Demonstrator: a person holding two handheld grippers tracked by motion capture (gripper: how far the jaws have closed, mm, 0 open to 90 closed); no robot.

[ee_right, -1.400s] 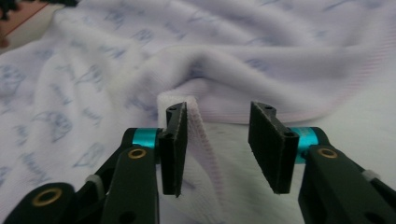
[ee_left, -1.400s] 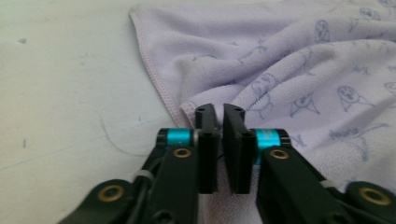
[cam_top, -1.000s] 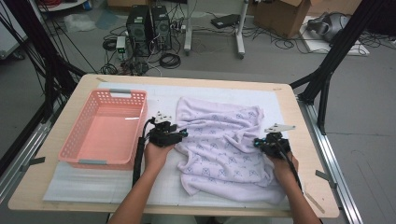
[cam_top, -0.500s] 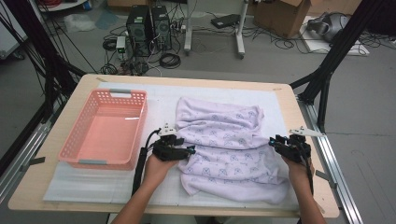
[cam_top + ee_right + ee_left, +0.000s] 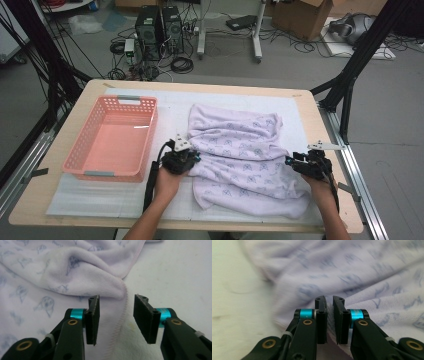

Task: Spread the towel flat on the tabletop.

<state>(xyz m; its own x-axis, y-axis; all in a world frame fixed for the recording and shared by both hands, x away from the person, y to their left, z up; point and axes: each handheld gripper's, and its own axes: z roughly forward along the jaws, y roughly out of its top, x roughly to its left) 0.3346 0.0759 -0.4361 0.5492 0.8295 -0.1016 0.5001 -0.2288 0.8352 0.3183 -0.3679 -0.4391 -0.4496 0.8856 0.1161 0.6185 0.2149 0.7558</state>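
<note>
A pale lilac towel (image 5: 240,150) with small blue prints lies crumpled on the white mat, right of the basket. At its left edge, my left gripper (image 5: 194,159) has just been closing. In the left gripper view its jaws (image 5: 329,300) stand almost together and pinch the towel (image 5: 362,270) hem. My right gripper (image 5: 290,161) is at the towel's right edge and has just been opening. In the right gripper view it (image 5: 116,298) is open. The hemmed edge of the towel (image 5: 62,270) runs between the pads, and neither pad presses on it.
A pink plastic basket (image 5: 100,173) with nothing in it stands on the left of the white mat (image 5: 90,200). The wooden table (image 5: 45,190) has metal rails along both sides. On the floor beyond are black frame legs, cables and computer cases.
My right hand has slid rightward to the towel's right edge, and that side of the towel has spread out. My left hand has stayed at the towel's left edge.
</note>
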